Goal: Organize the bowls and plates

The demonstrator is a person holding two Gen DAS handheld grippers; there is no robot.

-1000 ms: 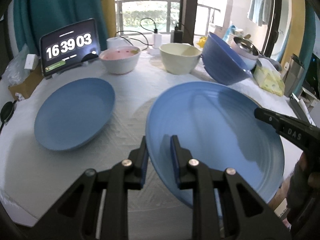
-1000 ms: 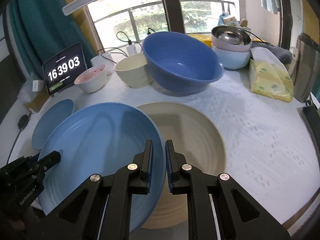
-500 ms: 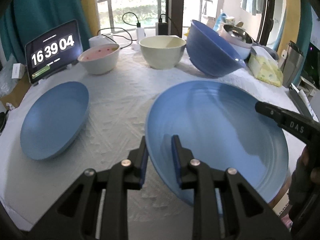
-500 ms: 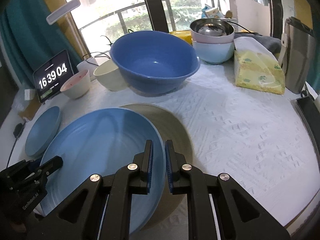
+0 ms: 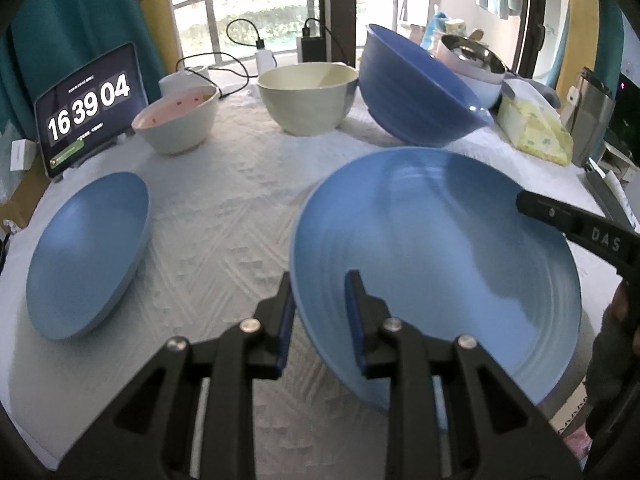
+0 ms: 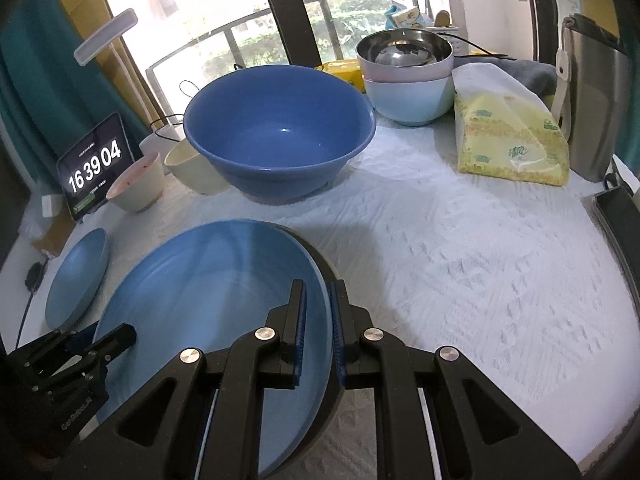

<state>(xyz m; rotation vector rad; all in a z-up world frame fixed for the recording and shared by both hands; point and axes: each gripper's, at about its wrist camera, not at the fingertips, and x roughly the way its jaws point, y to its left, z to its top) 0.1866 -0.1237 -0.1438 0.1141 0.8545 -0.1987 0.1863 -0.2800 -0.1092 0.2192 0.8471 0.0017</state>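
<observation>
— Left gripper [image 5: 320,312]: straddled near rim of large blue plate [image 5: 440,256]; jaws opening, rim between them, inner pad standing clear of the surface; right gripper [image 6: 318,320]: clamped tight on opposite rim of same plate.

— Plate position?

— Carried over darker plate [image 6: 320,264] beneath, almost wholly covering it, only a dark edge showing at the right; whether resting on it or just above, could not tell; small blue plate [image 5: 88,256] lay well apart on white cloth [image 5: 240,200]; big blue bowl [image 6: 280,140], cream bowl [image 5: 308,96], pink-lined bowl [image 5: 176,116] stood at the back.

— Risks, judged?

— One-sided support once left side fully freed; likely tilt or drop of that edge onto lower plate if not yet seated; possible slide off-centre; clamped right side could drag plate on withdrawal.
</observation>
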